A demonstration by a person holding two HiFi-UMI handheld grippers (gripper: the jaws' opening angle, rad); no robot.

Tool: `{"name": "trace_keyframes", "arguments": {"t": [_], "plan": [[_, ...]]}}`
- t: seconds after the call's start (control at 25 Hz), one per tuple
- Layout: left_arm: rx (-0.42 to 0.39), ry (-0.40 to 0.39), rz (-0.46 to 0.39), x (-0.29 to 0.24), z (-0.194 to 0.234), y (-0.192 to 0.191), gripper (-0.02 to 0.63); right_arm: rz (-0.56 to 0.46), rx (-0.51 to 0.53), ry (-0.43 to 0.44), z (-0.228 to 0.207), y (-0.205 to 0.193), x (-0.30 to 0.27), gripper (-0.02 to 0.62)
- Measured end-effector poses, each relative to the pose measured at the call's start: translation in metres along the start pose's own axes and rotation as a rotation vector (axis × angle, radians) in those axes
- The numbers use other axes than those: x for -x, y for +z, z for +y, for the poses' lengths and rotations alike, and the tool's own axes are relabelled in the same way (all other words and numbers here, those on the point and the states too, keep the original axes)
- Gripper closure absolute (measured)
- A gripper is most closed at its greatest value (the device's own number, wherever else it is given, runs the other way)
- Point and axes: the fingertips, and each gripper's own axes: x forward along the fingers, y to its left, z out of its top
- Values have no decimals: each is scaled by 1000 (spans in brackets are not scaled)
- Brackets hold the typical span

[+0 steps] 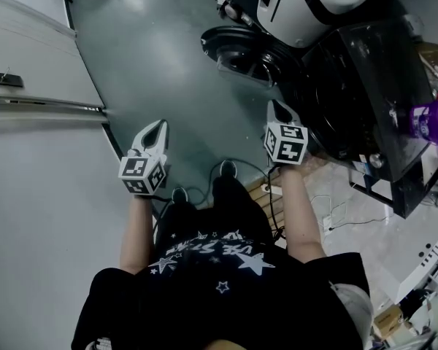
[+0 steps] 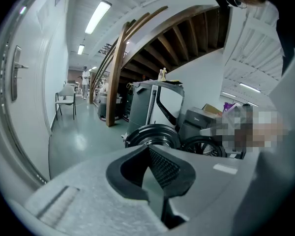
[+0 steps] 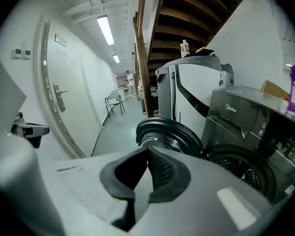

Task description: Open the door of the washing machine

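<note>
The washing machine [image 1: 365, 86] – a dark box with a purple bottle [image 1: 432, 121] on its top – is seen at the upper right of the head view, its front turned toward the open grey-green floor [image 1: 168, 49]. Its door [image 1: 241, 53] is already swung wide, out from the front and over the floor. The door is round, so no long axis can be given, but it stands upright on its edge with the ringed inner side turned roughly toward the grippers. In the right gripper view the door [image 3: 169, 132] is found left of the bared drum opening [image 3: 241, 168]. A white appliance [image 1: 306, 6] is set just beyond the machine. Both grippers are held in the air near the person's body, well apart from the door and pointed toward it. The left gripper [image 1: 155, 130] is shown in its own view with its jaws pressed together and nothing between them – the right gripper [image 1: 277, 111] likewise, pads meeting tip to tip on nothing.
</note>
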Motion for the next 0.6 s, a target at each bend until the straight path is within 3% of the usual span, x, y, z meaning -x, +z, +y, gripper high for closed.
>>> {"name": "trace_keyframes", "arguments": {"t": [0.4, 0.6], "plan": [[-62, -83, -60, 82, 52, 8, 597, -162, 36, -73, 97, 42, 52, 591], [-59, -9, -88, 119, 105, 7, 597, -229, 46, -35, 171, 52, 59, 591]]}}
